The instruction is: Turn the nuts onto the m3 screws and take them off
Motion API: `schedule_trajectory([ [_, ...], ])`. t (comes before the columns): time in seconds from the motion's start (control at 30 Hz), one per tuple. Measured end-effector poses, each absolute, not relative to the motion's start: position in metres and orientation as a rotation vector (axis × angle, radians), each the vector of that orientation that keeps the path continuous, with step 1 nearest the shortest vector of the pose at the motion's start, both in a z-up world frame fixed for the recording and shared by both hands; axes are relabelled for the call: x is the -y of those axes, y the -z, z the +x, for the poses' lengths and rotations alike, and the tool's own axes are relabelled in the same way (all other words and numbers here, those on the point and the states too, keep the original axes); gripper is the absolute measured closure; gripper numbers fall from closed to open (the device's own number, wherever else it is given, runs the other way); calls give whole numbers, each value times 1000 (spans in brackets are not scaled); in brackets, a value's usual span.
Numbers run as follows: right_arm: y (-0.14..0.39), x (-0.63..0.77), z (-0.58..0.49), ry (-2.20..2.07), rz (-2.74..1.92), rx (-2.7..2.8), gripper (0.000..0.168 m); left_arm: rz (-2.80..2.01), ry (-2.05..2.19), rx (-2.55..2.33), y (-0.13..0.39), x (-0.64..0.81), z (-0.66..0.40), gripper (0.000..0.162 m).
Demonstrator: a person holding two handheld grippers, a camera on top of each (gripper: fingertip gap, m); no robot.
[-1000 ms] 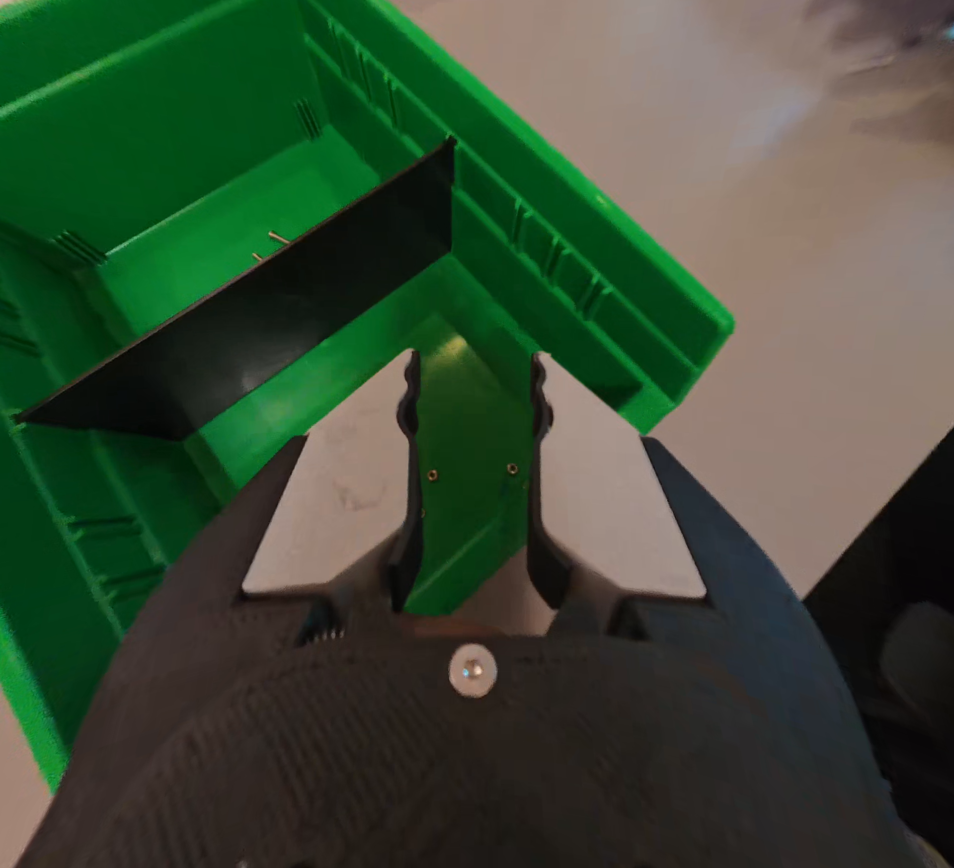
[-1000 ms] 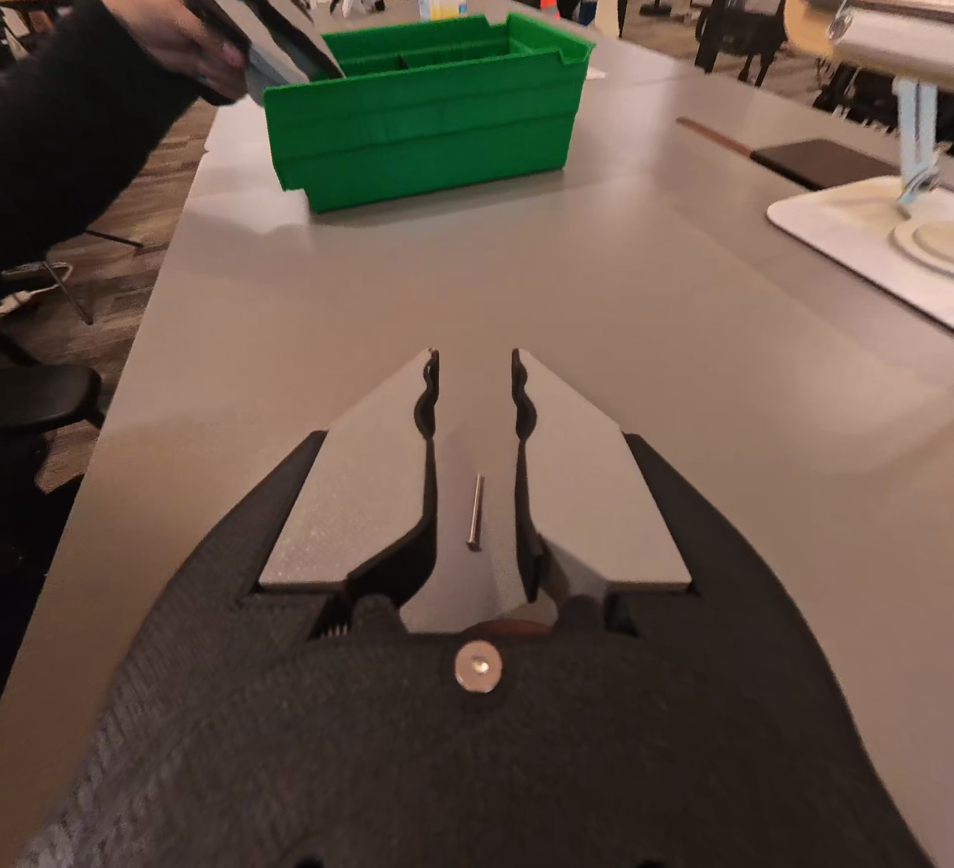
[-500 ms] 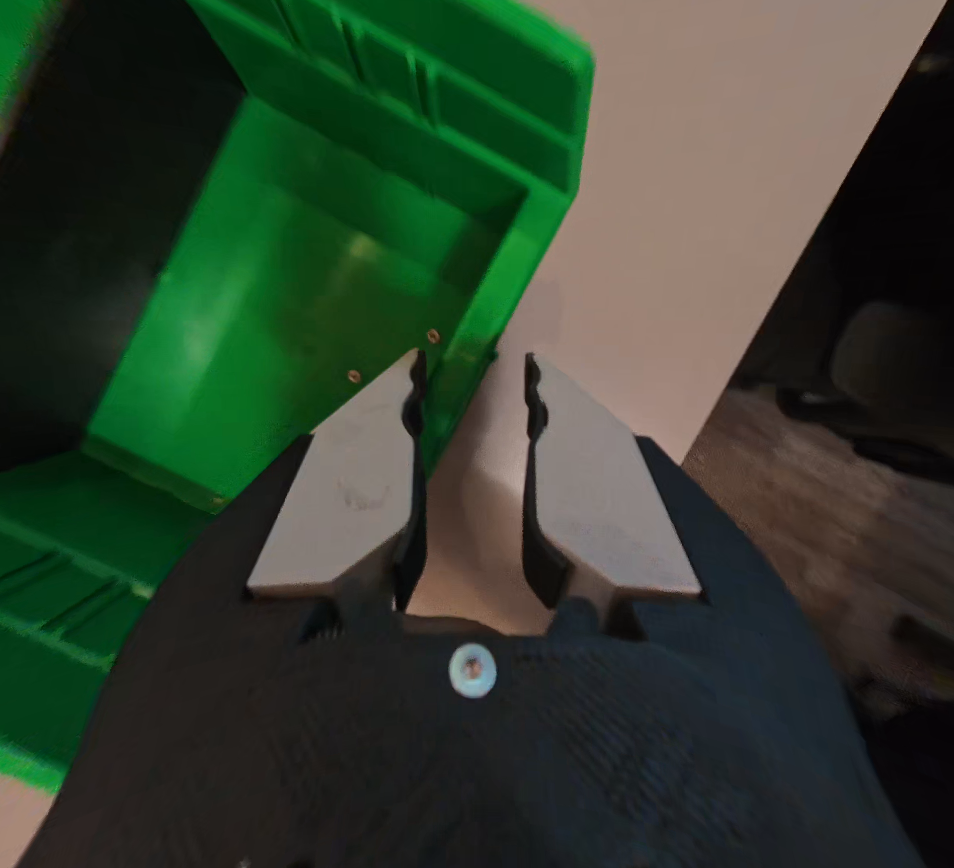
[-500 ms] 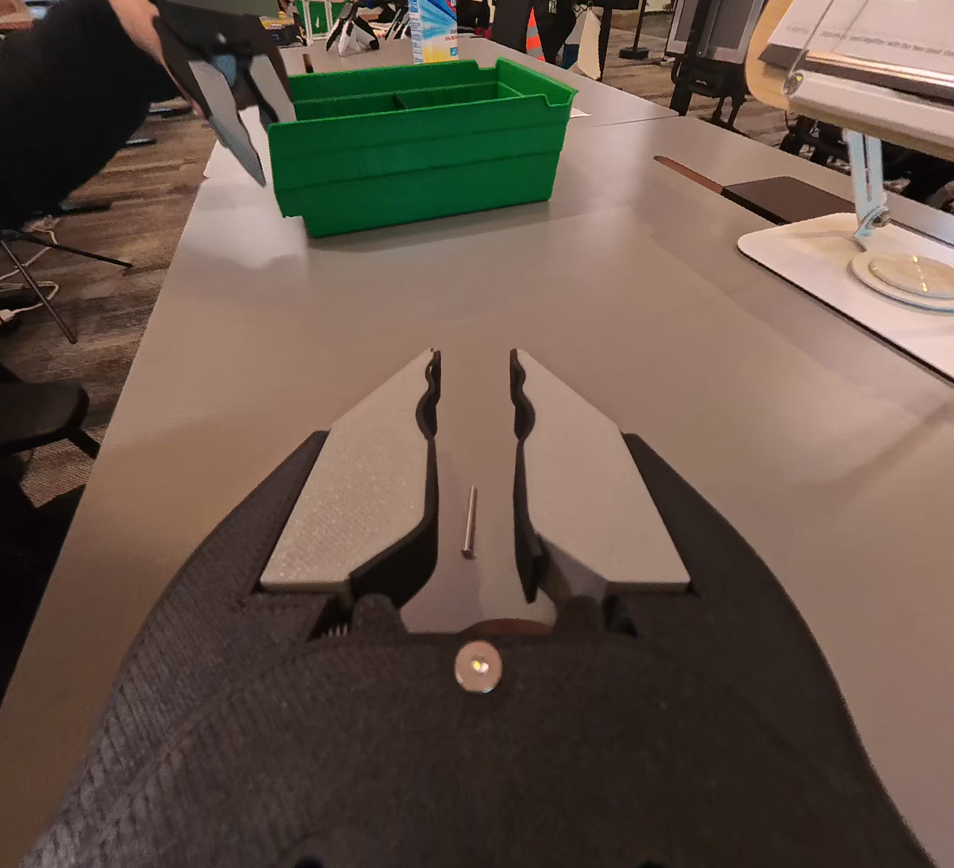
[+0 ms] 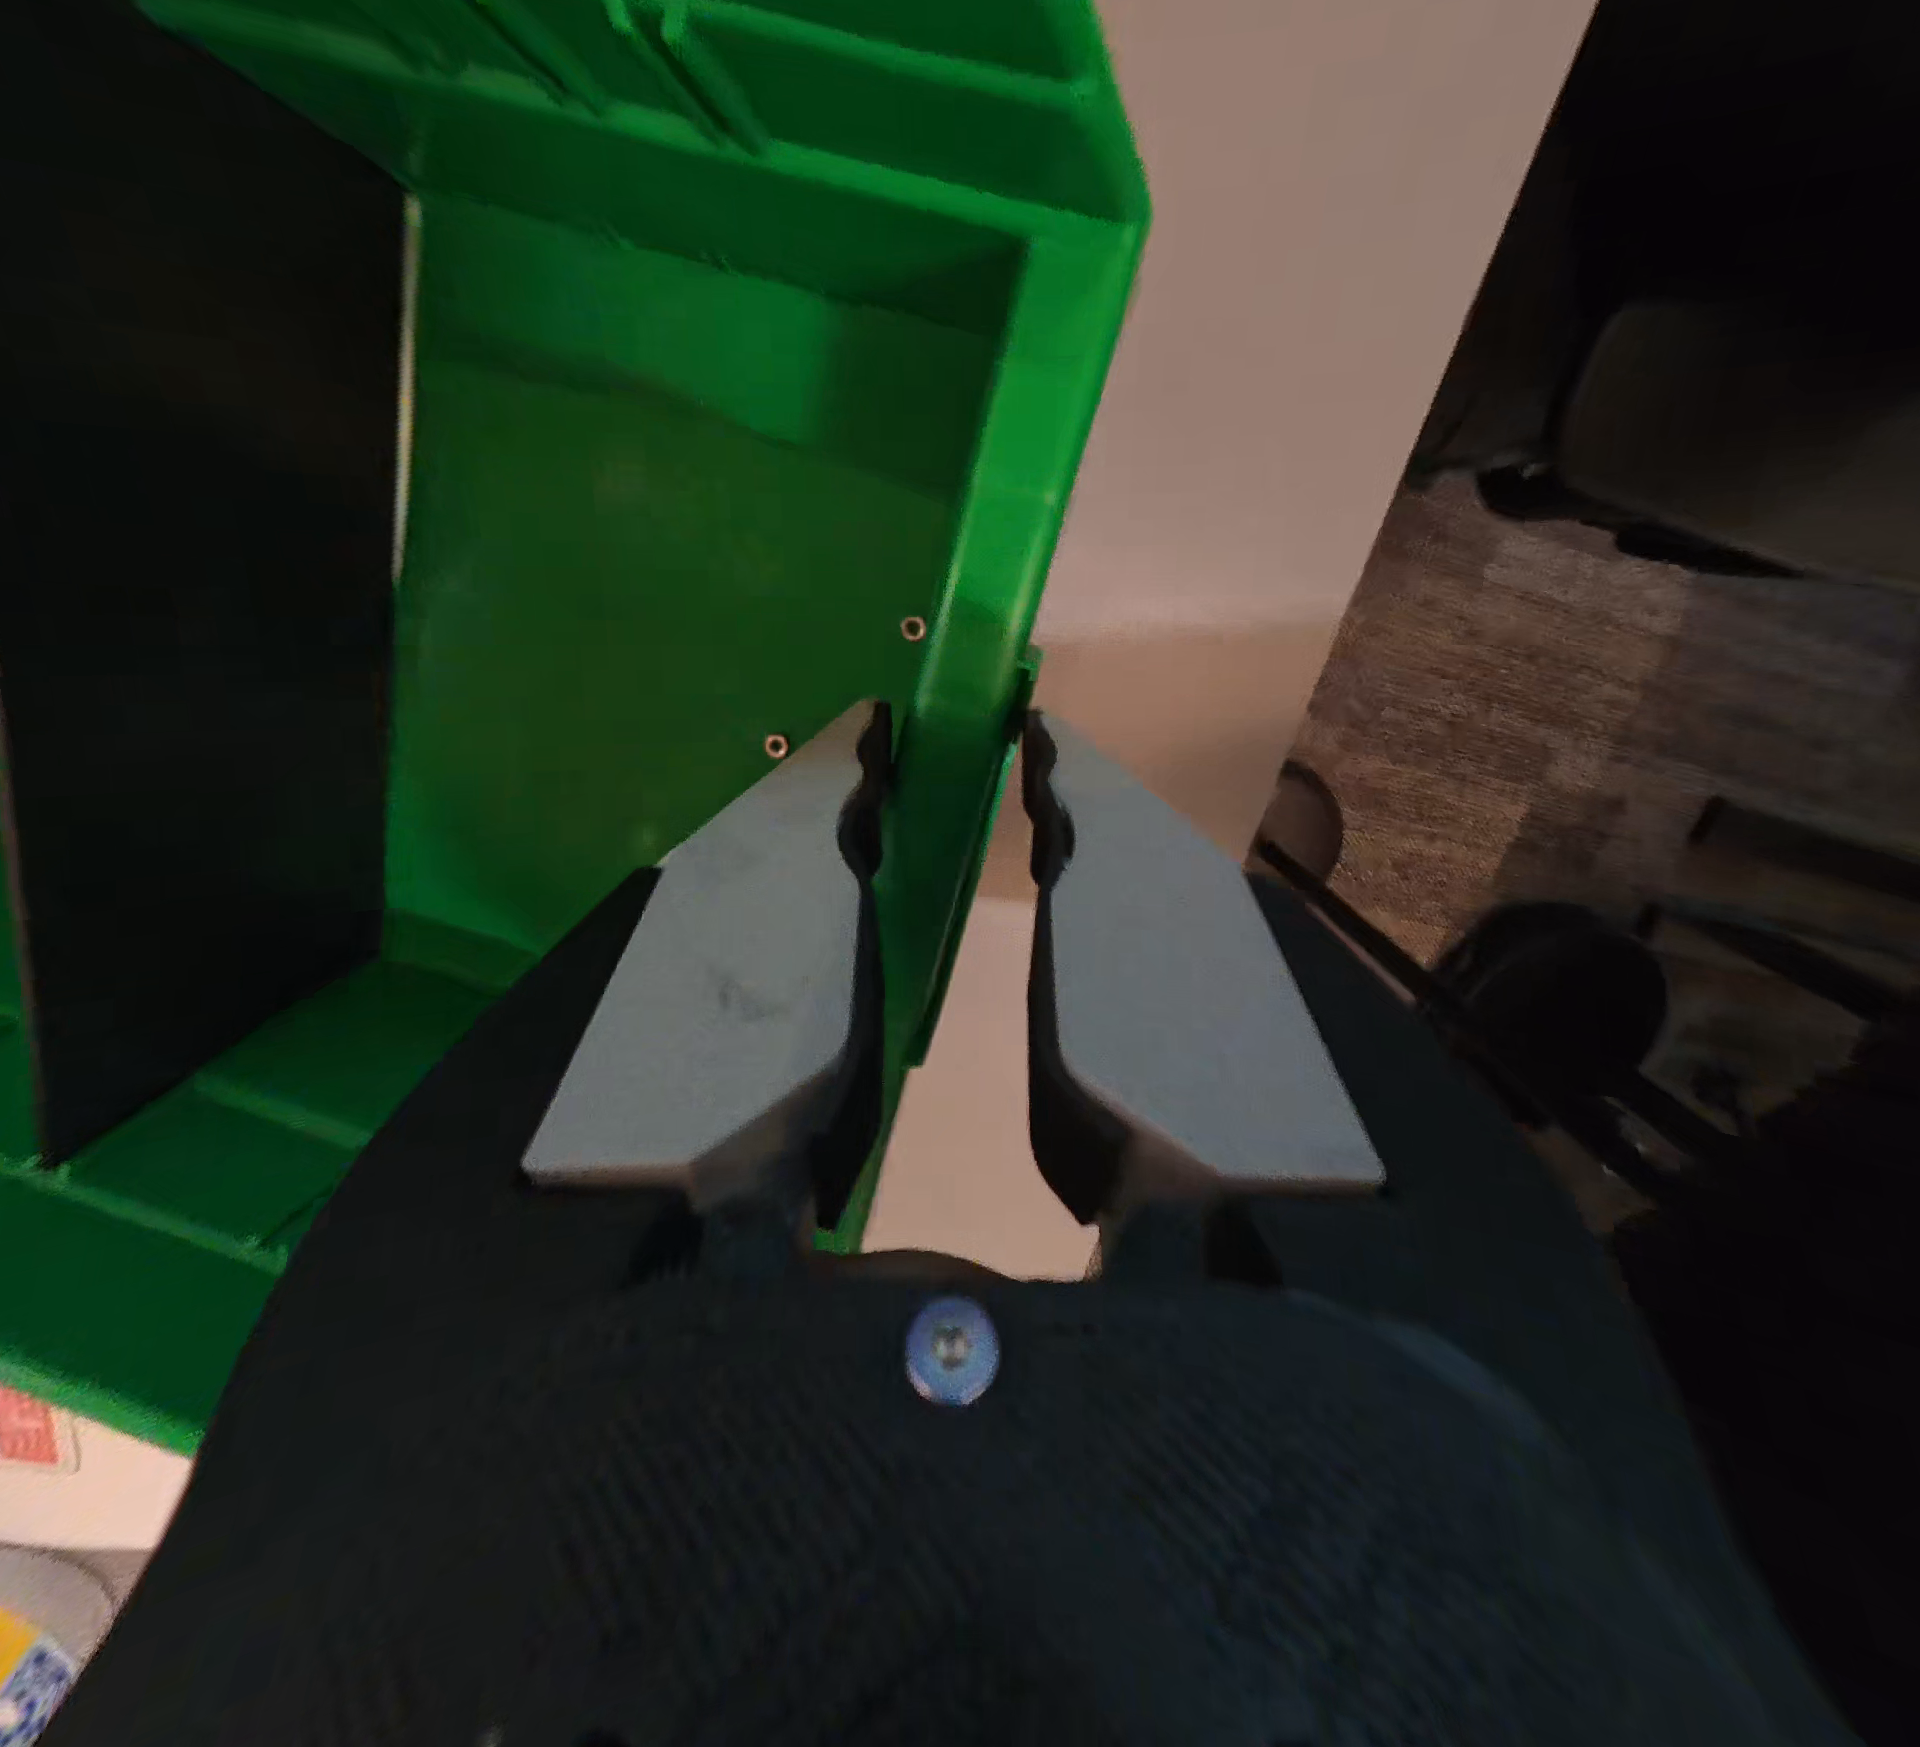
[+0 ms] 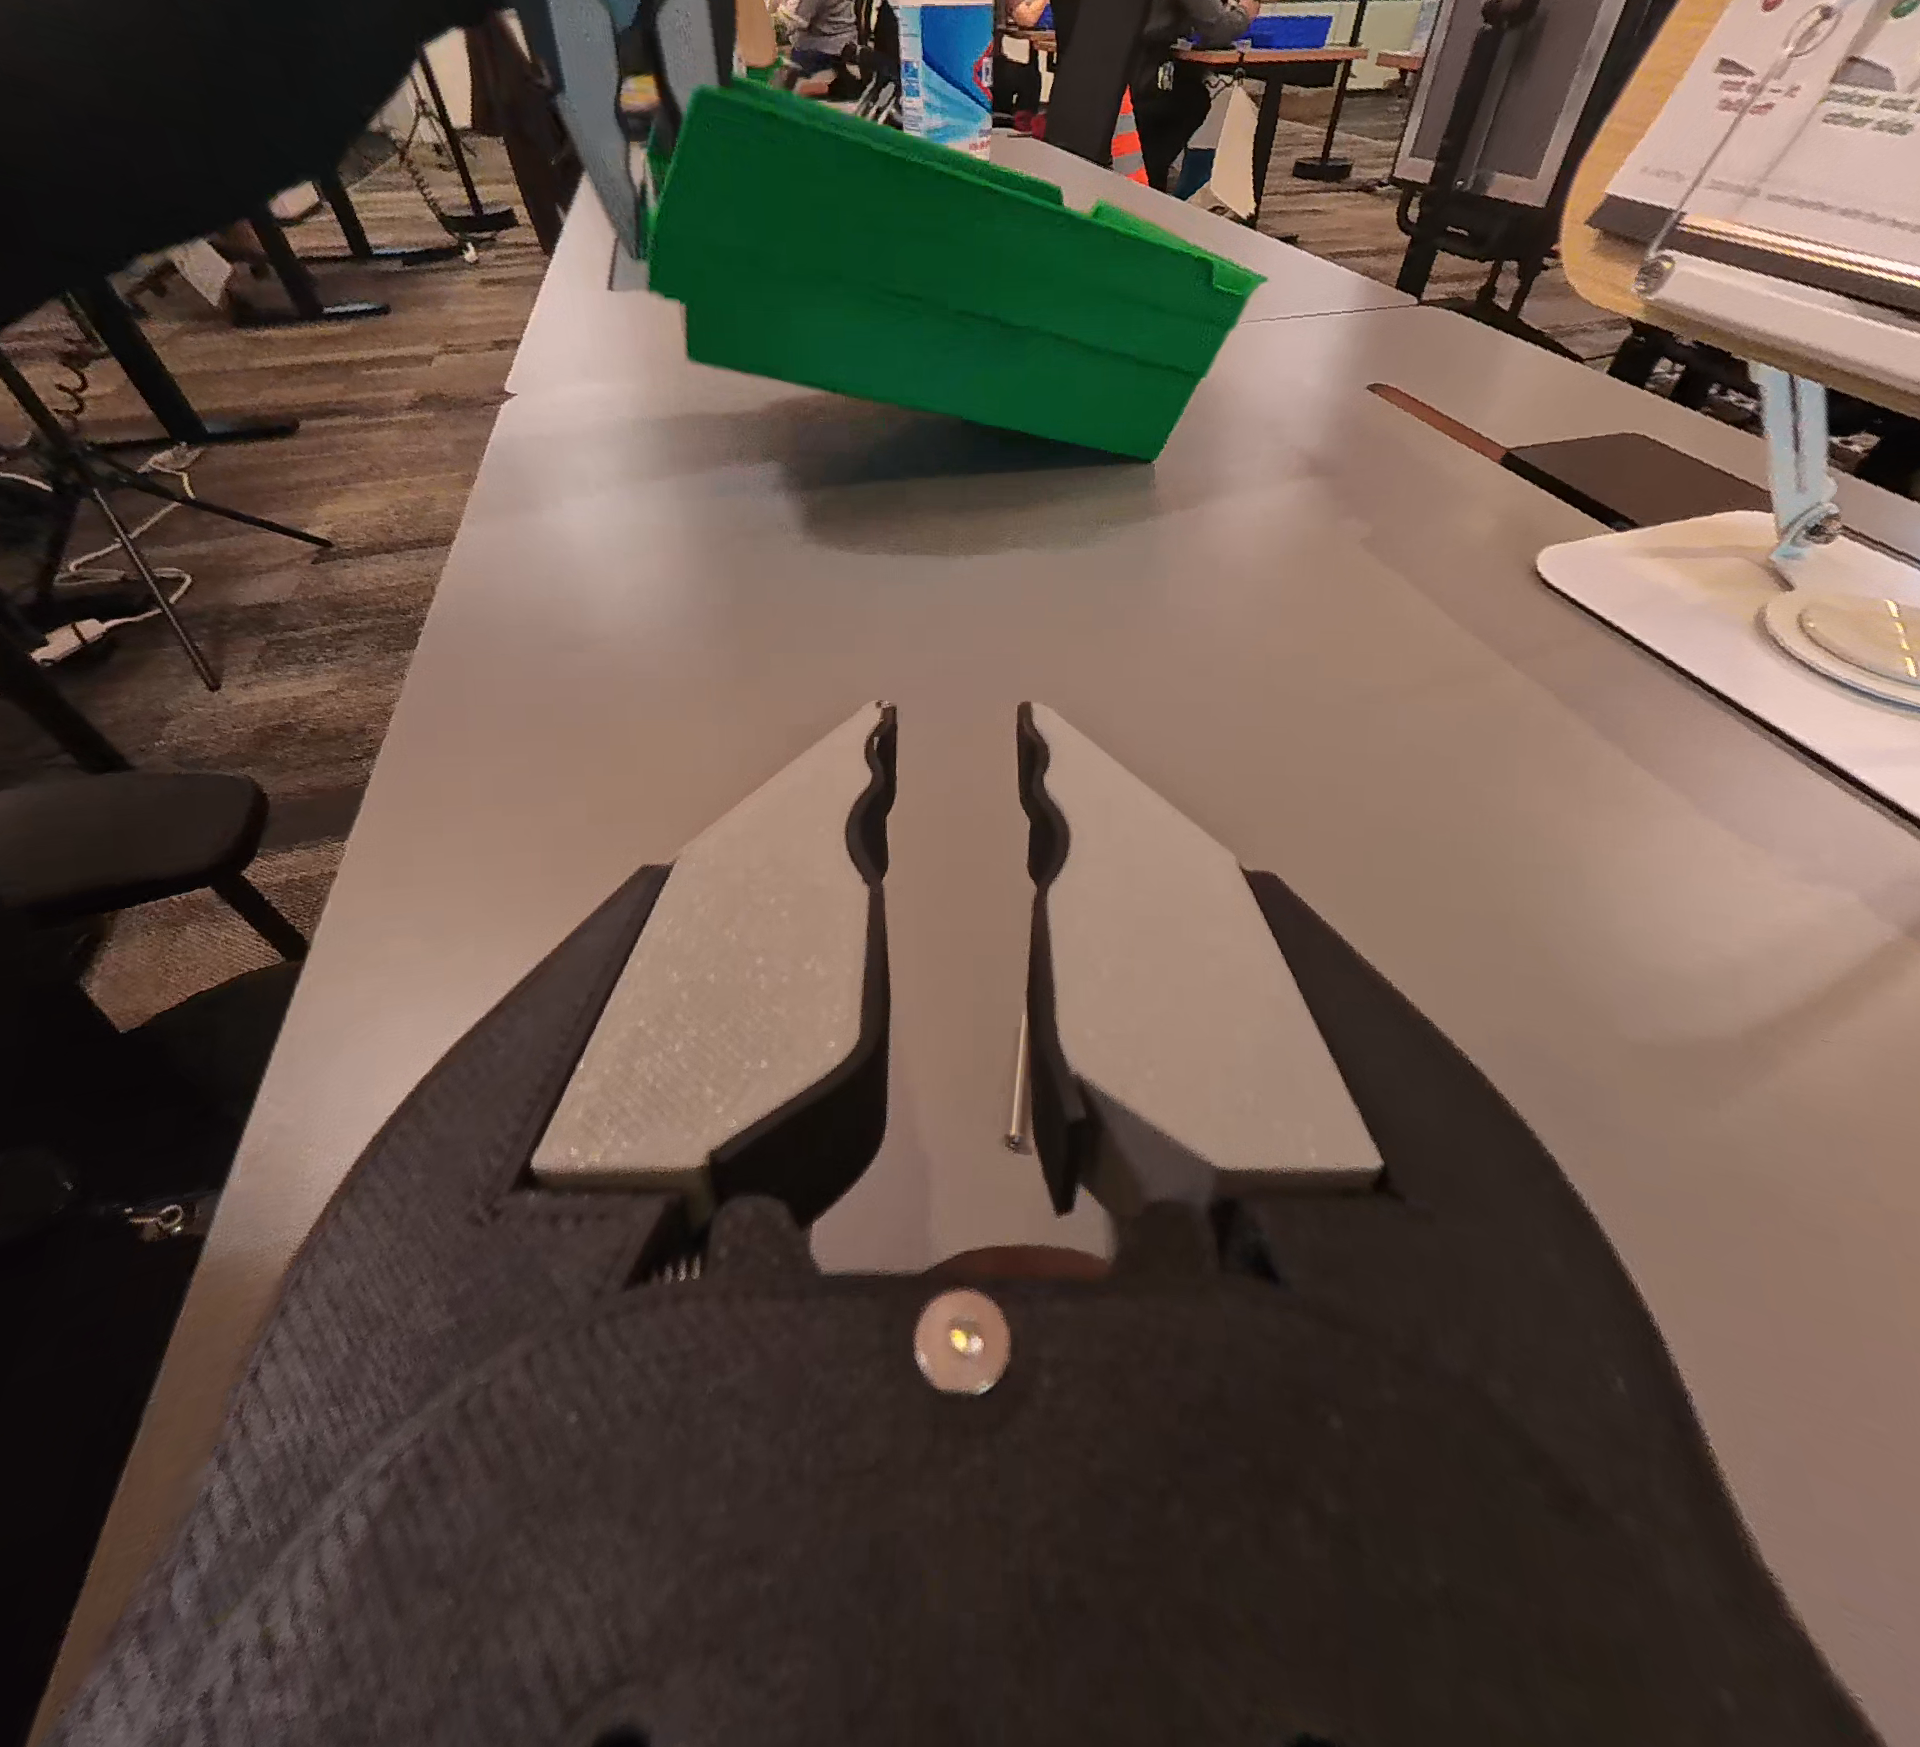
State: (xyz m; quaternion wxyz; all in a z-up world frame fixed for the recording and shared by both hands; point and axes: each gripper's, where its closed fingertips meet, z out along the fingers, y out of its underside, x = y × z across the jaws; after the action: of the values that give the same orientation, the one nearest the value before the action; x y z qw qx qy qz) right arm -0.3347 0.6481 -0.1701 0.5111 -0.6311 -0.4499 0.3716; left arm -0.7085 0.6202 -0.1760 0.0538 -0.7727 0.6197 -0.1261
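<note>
The left claw (image 5: 951,731) straddles the tipped green bin's (image 5: 1039,471) wall, two nuts (image 5: 774,743) just left. The right claw (image 6: 956,731) is apart; the screw (image 6: 1020,1079) lies lengthwise between its fingers.

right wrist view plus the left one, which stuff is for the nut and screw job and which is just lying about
For the job:
- green bin, tilted, left tool astride its end wall
- two nuts inside it
- screw on the table, between the right tool fingers

Lying about:
- wipes canister
- instruction stand
- dark flat pad
</note>
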Motion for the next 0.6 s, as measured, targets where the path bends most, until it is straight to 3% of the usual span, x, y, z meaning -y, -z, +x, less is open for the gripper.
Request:
schedule_trajectory([
  [0.1,171,-642,-339,-895,-1511,1114,148,-2321,553,-1870,173,-613,-691,140],
  [0.27,174,-636,-342,-848,-1500,1166,149,-2420,311,-2049,257,-600,-707,138],
  [0.6,173,-638,-341,-878,-1513,1138,149,-2355,346,-1842,232,-603,-709,145],
])
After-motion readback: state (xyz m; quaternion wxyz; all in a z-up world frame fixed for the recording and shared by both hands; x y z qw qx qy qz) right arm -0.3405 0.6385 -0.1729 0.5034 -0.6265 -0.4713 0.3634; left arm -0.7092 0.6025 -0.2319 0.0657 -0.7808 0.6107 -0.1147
